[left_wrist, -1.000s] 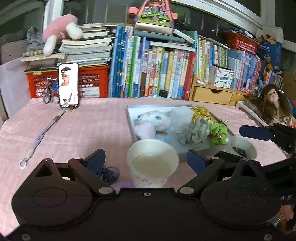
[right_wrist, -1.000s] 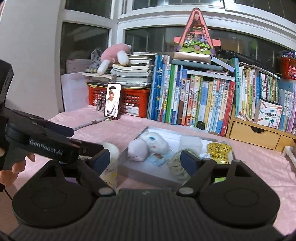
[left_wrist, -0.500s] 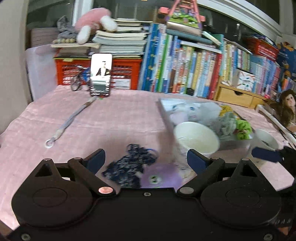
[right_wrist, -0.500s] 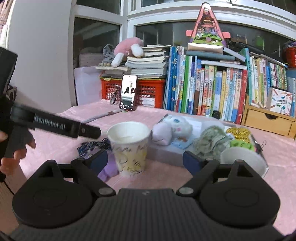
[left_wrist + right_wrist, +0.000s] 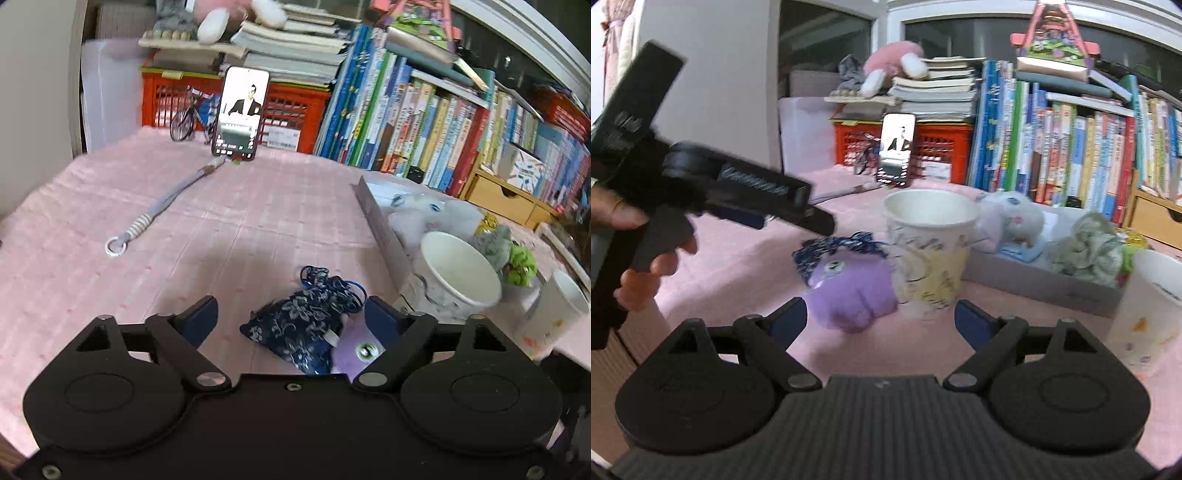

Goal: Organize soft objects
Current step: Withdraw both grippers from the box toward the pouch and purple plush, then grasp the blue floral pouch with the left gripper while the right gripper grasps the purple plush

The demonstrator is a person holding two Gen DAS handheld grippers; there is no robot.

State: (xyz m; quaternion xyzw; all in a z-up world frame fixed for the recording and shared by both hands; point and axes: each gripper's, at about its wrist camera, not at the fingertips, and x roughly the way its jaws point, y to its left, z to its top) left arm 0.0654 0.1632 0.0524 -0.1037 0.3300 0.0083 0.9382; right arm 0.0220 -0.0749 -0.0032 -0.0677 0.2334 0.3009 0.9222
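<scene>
Although several soft things already lie in the tray (image 5: 373,210), the blue pouch (image 5: 306,325) rests on the pink counter (image 5: 221,229) outside it, directly between the fingers of the left claw (image 5: 291,317). In the left wrist view its long axis runs from about seven o'clock, near the claw's body, to one o'clock, where its drawstring loops bunch toward the right finger. The claw's jaws are closing with the pouch between them, yet the pads do not press it: a clear gap shows at the left pad, while the right pad stands just beside the loops. A purple plush (image 5: 356,350) lies against the pouch at its four o'clock, partly under the right finger, so a squeeze could well catch both.

The paper cup (image 5: 458,277) stands at the pouch's two o'clock, against the tray's near corner. The right claw (image 5: 881,319) hangs open and empty, with the plush and cup ahead of it at twelve o'clock. The left claw is plainly the nearer to the pouch, so I judge the pick to be its job.
</scene>
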